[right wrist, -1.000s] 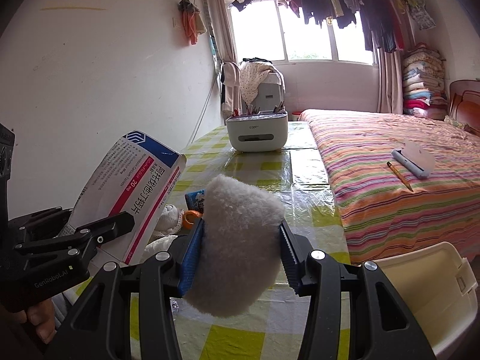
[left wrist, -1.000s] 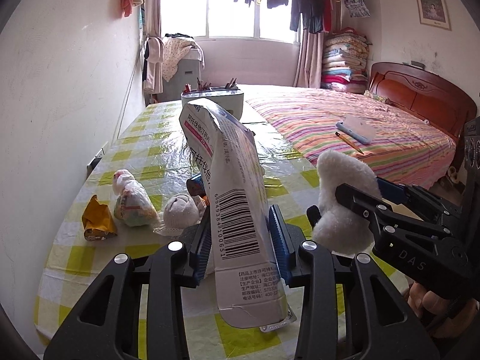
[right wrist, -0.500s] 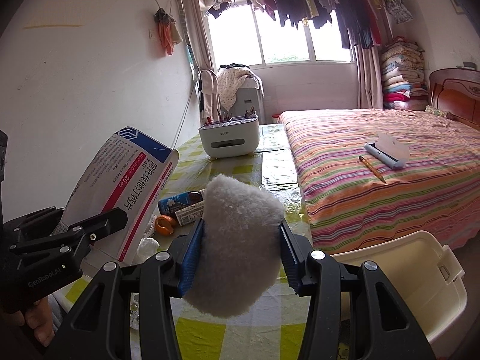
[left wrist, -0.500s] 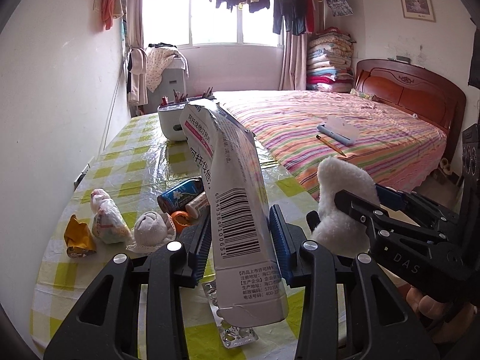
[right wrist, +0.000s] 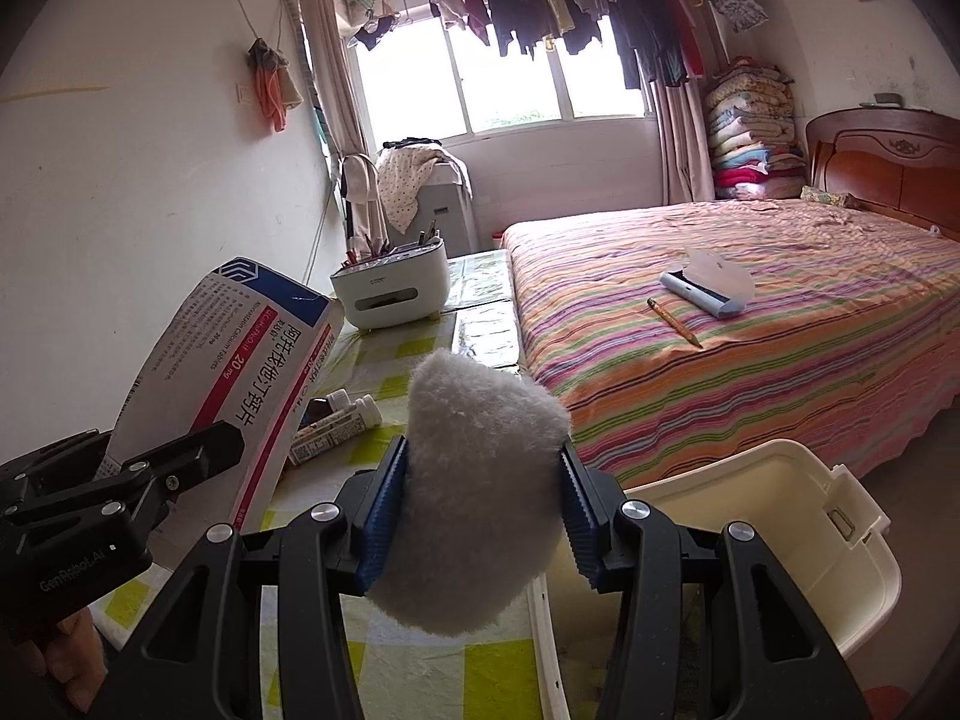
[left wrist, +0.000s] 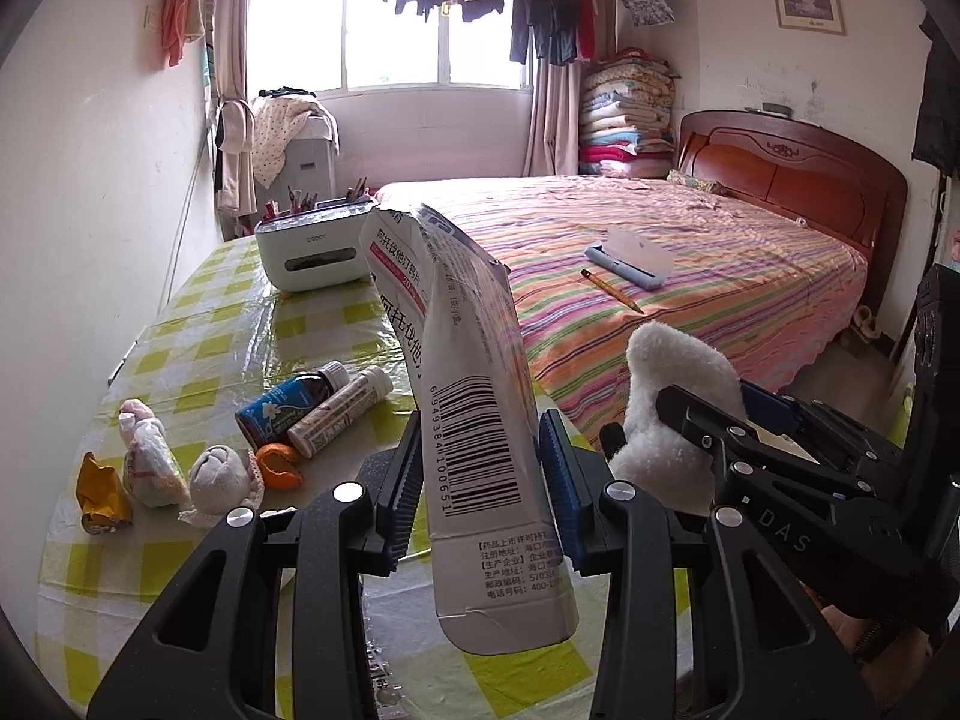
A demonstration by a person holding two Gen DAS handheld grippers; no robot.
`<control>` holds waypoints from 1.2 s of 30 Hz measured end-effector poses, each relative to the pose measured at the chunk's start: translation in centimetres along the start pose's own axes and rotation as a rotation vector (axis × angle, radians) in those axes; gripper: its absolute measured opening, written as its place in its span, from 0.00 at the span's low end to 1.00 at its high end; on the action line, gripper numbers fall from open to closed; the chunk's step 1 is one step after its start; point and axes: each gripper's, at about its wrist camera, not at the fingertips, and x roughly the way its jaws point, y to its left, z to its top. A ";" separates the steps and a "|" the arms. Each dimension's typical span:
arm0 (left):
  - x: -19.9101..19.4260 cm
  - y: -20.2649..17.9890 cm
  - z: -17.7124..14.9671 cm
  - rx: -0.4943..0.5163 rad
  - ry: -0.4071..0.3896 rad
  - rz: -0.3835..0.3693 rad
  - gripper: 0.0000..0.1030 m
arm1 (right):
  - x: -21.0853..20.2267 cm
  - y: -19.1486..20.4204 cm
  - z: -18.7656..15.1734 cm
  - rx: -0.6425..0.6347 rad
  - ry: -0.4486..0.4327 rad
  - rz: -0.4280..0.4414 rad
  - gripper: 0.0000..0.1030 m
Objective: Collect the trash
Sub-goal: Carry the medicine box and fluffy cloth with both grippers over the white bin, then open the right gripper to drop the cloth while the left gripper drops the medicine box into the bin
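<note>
My left gripper [left wrist: 480,498] is shut on a flattened white medicine box [left wrist: 468,396] with a barcode, held upright over the table. The same medicine box [right wrist: 240,372] shows at the left of the right wrist view. My right gripper [right wrist: 480,510] is shut on a fluffy white wad [right wrist: 474,480], which sits beside the left gripper as the white wad [left wrist: 672,396]. A cream bin [right wrist: 840,546] stands open just right of the table, below and right of the wad. On the table lie a blue bottle [left wrist: 288,408], a white tube [left wrist: 342,414], orange peel [left wrist: 279,462], wrapped wads [left wrist: 150,462] and a yellow wrapper [left wrist: 102,492].
The table has a yellow-checked cloth [left wrist: 198,354] and runs along the left wall. A white organiser box [left wrist: 312,252] stands at its far end. A bed with a striped cover [left wrist: 690,276] lies to the right, with a pencil [left wrist: 612,291] and a case [left wrist: 630,255] on it.
Both grippers have pulled back along the table and swung toward the right, keeping their loads. More of the table's trash and more of the cream bin have come into view.
</note>
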 end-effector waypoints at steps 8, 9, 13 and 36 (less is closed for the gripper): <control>1.7 -2.9 0.7 0.002 0.009 -0.029 0.36 | -0.9 -3.6 0.2 0.081 -0.015 -0.084 0.45; 1.9 -3.1 0.8 0.000 0.014 -0.036 0.36 | -0.9 -4.0 0.3 0.085 -0.016 -0.095 0.45; 2.3 -4.1 0.8 -0.002 0.023 -0.061 0.37 | -1.4 -5.3 0.1 0.107 -0.020 -0.136 0.45; 4.1 -10.3 0.3 0.102 0.082 -0.196 0.37 | -4.4 -10.8 -0.1 0.320 -0.112 -0.261 0.64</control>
